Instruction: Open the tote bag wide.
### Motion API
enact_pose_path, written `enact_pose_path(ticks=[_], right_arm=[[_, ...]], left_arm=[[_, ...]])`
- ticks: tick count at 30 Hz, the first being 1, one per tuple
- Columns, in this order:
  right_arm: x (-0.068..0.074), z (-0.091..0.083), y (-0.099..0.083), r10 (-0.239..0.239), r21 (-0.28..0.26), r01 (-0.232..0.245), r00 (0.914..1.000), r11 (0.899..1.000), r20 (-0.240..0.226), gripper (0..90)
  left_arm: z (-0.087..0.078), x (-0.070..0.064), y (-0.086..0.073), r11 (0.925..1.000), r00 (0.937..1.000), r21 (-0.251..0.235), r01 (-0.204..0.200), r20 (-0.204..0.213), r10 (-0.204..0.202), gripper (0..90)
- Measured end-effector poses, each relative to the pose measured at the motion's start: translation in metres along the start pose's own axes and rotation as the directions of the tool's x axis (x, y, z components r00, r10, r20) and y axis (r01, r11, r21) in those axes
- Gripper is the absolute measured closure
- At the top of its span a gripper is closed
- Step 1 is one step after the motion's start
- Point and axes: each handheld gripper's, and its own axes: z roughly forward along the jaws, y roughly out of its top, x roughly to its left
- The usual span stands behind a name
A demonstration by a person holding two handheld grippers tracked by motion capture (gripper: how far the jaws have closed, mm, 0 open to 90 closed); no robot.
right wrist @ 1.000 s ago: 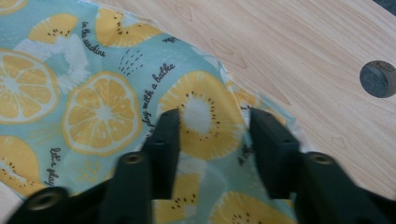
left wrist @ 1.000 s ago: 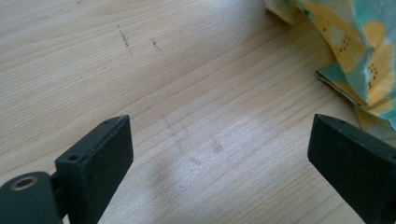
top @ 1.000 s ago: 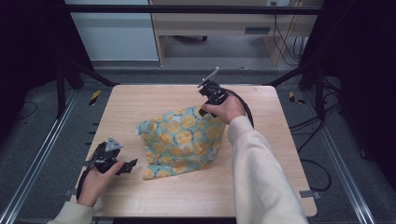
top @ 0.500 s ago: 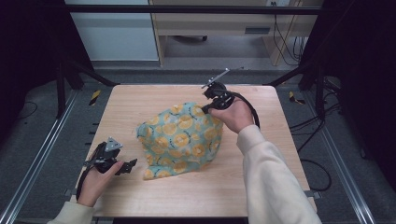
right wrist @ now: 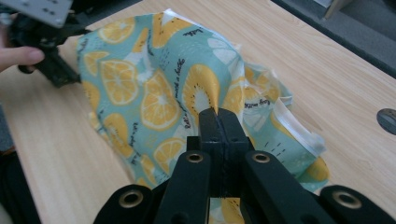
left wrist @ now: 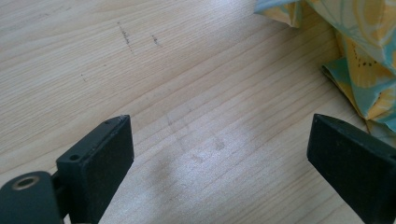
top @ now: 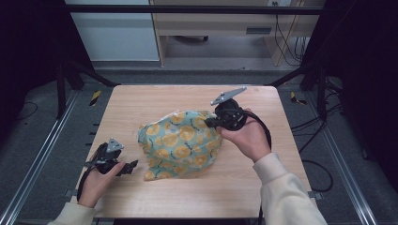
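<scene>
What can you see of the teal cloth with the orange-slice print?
The teal cloth with the orange-slice print looks like thin woven fabric with small black script and a white hem. It sits bunched on the light wooden table, one side lifted into a tent by the right gripper, whose jaws are shut on a fold. The left gripper is open beside its lower corner, not touching.

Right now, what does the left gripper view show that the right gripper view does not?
Left gripper view: the left gripper with its jaws wide apart over bare table, just short of the cloth's edge.

Right gripper view: the right gripper with its jaws closed on a raised fold, and lettering printed on the fabric.

Both: the lemon-print cloth on the wooden table.
</scene>
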Motion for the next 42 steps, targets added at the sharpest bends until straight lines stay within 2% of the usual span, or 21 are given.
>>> enact_pose_path(ticks=[3,6,7,8,11,12,16,19,22,23,24,25,26,28,29,30,33,35,37,40,42], right_arm=[[0.014,-0.01,-0.015,-0.017,-0.02,0.016,0.9997,1.0,-0.019,90.0],[0.02,-0.014,-0.024,-0.021,-0.027,0.02,0.9995,0.999,-0.024,90.0],[0.025,-0.017,-0.035,-0.02,-0.032,0.019,0.9992,0.999,-0.034,90.0],[0.025,-0.017,-0.035,-0.02,-0.032,0.019,0.9992,0.999,-0.034,90.0],[0.031,-0.019,-0.056,-0.003,-0.033,0.002,0.9987,0.999,-0.05,90.0],[0.031,-0.019,-0.056,-0.003,-0.033,0.002,0.9987,0.999,-0.05,90.0],[0.036,-0.016,-0.074,0.004,-0.032,-0.006,0.9972,0.999,-0.075,90.0],[0.039,-0.011,-0.087,0.014,-0.029,-0.017,0.996,0.999,-0.089,90.0],[0.039,-0.009,-0.091,0.018,-0.023,-0.02,0.9959,1.0,-0.089,90.0],[0.039,-0.007,-0.095,0.02,-0.018,-0.022,0.9956,1.0,-0.091,90.0],[0.039,-0.007,-0.095,0.02,-0.018,-0.022,0.9956,1.0,-0.091,90.0],[0.039,-0.005,-0.099,0.021,-0.011,-0.022,0.9955,1.0,-0.093,90.0],[0.039,-0.005,-0.099,0.021,-0.011,-0.022,0.9955,1.0,-0.093,90.0],[0.038,-0.003,-0.101,0.026,-0.009,-0.027,0.9953,1.0,-0.094,90.0],[0.037,-0.002,-0.103,0.027,-0.003,-0.027,0.995,1.0,-0.096,90.0],[0.037,-0.002,-0.103,0.027,-0.003,-0.027,0.995,1.0,-0.096,90.0],[0.037,0.002,-0.105,0.03,0.009,-0.03,0.9947,1.0,-0.098,90.0],[0.037,0.004,-0.105,0.026,0.014,-0.025,0.995,1.0,-0.097,90.0],[0.038,0.005,-0.104,0.023,0.018,-0.021,0.9952,1.0,-0.095,90.0],[0.037,0.006,-0.105,0.024,0.015,-0.022,0.9951,1.0,-0.096,90.0],[0.036,0.007,-0.106,0.024,0.015,-0.023,0.9946,1.0,-0.101,90.0]], left_arm=[[-0.001,-0.001,0.0,1.0,1.0,-0.001,0.0,0.002,0.0,6.9],[-0.002,-0.001,0.001,1.0,1.0,-0.003,-0.008,0.002,0.008,7.2],[-0.005,-0.003,0.003,0.9999,0.9999,-0.013,-0.011,0.007,0.011,7.8],[-0.005,-0.003,0.003,0.9999,0.9999,-0.013,-0.011,0.007,0.011,7.8],[-0.014,-0.009,0.01,0.9989,0.9993,-0.042,-0.018,0.031,0.02,9.1],[-0.014,-0.009,0.01,0.9989,0.9993,-0.042,-0.018,0.031,0.02,10.0],[-0.029,-0.015,0.026,0.9949,0.9977,-0.091,-0.043,0.048,0.048,11.9],[-0.039,-0.016,0.044,0.9934,0.9959,-0.084,-0.078,0.04,0.081,14.0],[-0.044,-0.015,0.052,0.9923,0.9959,-0.095,-0.079,0.038,0.082,17.2],[-0.051,-0.014,0.061,0.9907,0.9958,-0.105,-0.087,0.02,0.089,17.9],[-0.051,-0.014,0.061,0.9907,0.9958,-0.105,-0.087,0.02,0.089,18.9],[-0.058,-0.011,0.069,0.9898,0.9958,-0.111,-0.089,0.01,0.091,19.5],[-0.058,-0.011,0.069,0.9898,0.9958,-0.111,-0.089,0.01,0.091,20.4],[-0.061,-0.011,0.079,0.9886,0.9943,-0.108,-0.105,0.009,0.106,21.7],[-0.058,-0.014,0.088,0.9875,0.9906,-0.091,-0.129,0.033,0.133,22.6],[-0.058,-0.014,0.088,0.9875,0.9906,-0.091,-0.129,0.033,0.133,22.6],[-0.046,-0.021,0.107,0.9857,0.9858,-0.083,-0.147,0.07,0.153,23.9],[-0.04,-0.025,0.115,0.9864,0.9831,-0.08,-0.143,0.103,0.151,26.4],[-0.03,-0.031,0.125,0.9836,0.9748,-0.057,-0.171,0.135,0.177,27.1],[-0.013,-0.04,0.137,0.9777,0.9673,-0.03,-0.208,0.142,0.21,29.2],[-0.003,-0.044,0.141,0.9764,0.9656,-0.017,-0.215,0.146,0.215,30.6]])
